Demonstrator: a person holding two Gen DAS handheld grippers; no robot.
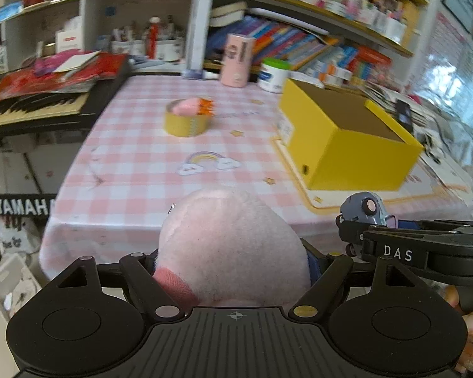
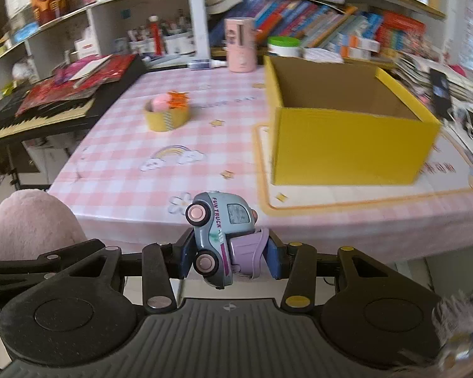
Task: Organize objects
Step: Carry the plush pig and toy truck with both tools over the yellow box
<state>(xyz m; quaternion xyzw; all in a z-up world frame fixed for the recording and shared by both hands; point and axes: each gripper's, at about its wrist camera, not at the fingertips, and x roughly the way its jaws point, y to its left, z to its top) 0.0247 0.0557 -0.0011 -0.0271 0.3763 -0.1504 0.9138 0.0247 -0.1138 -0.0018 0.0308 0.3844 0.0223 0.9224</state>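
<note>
Cluttered shelves behind pink-check tabletop | left gripper fingers clamped on pink plush | right gripper fingers pinching toy truck | yellow box ahead-right, looks empty | tape roll far ahead, unsorted | early stage

"FUN TRUCK" runs along the side of the toy truck, "DAS" marks the right gripper arm in the left wrist view, and a mirrored "YAMAHA" shows on the keyboard stand panel.
</note>
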